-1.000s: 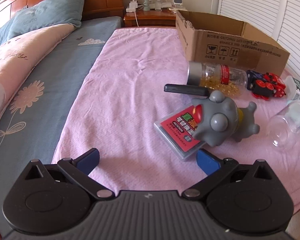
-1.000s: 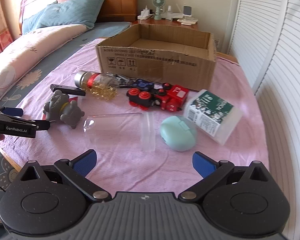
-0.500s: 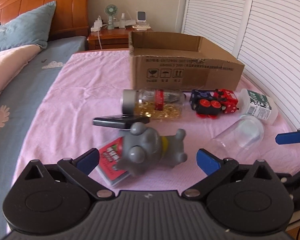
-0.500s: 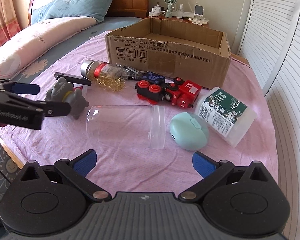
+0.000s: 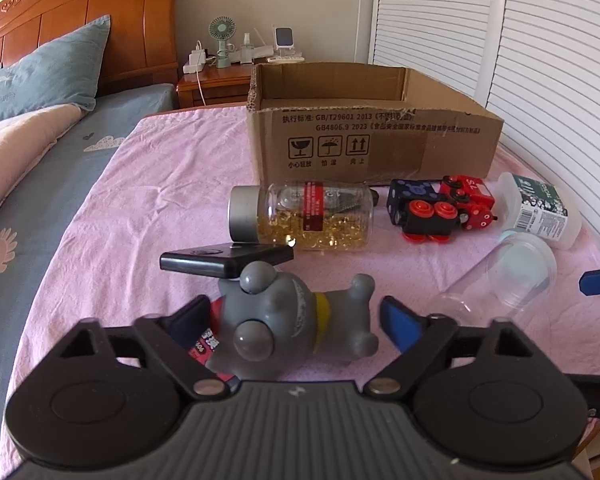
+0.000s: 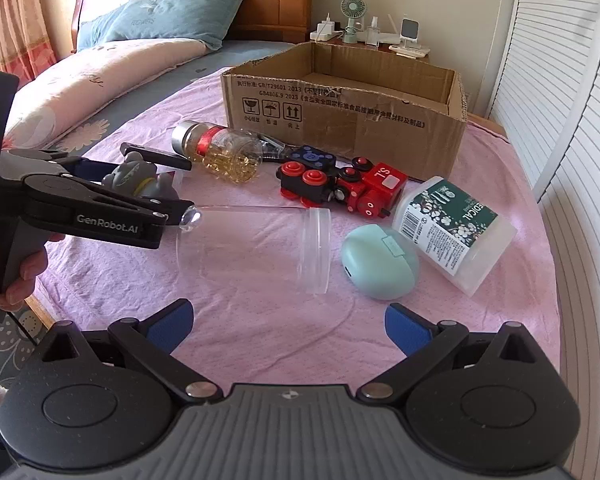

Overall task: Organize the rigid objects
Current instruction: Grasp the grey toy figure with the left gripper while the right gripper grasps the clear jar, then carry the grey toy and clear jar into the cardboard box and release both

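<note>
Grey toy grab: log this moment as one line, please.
left gripper: jaws closing around grey toy, not yet gripping | right gripper: open, empty | cardboard box: nothing visible inside

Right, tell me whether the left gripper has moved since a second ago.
Yes. In the right wrist view the left gripper has moved rightward from the bed's edge, toward the brown cardboard box. Its jaws have just been closing around the grey rubber toy.

The bed is covered with a pink sheet [image 6: 260,320]. On it lie an open cardboard box [image 6: 348,116], a capsule bottle [image 6: 220,148], a grey toy [image 5: 292,320], a red toy train [image 6: 340,188], a clear jar [image 6: 256,248], a mint case [image 6: 380,256] and a white container [image 6: 452,232]. A pillow [image 6: 172,16] lies near the headboard.
</note>
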The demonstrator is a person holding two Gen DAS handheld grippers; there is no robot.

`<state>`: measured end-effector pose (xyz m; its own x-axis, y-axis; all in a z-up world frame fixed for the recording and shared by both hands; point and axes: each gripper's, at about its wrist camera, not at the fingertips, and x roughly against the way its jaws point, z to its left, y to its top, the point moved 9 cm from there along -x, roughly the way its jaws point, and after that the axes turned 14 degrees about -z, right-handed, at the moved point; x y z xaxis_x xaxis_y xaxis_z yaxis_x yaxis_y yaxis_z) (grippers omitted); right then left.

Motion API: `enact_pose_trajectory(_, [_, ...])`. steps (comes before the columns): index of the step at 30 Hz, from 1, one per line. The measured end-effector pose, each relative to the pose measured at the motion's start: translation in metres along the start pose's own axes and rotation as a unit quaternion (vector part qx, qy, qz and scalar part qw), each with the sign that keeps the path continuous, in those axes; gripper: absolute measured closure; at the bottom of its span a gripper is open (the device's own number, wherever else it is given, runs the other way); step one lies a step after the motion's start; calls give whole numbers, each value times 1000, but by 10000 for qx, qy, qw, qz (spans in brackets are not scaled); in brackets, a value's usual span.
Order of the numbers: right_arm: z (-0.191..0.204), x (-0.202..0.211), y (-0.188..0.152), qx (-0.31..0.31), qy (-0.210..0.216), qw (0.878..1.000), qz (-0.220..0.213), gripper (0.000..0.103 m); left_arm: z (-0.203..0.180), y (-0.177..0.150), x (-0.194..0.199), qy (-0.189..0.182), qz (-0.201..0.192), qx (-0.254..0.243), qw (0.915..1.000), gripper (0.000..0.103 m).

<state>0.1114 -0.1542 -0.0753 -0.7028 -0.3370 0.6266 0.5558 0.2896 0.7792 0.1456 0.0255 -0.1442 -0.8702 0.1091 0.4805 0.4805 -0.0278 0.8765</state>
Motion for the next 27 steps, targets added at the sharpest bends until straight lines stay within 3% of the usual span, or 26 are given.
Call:
enact_pose_trajectory(3, [3, -3, 2, 1, 34, 10000, -13, 0, 2, 2, 2, -42, -25, -5, 10000, 29])
enact_pose_trajectory(19, [28, -35, 22, 268, -42, 9995, -137, 0, 10, -6, 24, -417, 353, 76, 9985, 30])
enact_pose_trajectory(24, [27, -37, 24, 341, -239, 9990, -137, 9, 10, -1, 28, -500, 342, -108, 9981, 30])
enact_pose_trajectory(27, [24, -36, 25, 251, -252, 9993, -76, 9, 9, 3, 29, -567, 382, -213, 9974, 30])
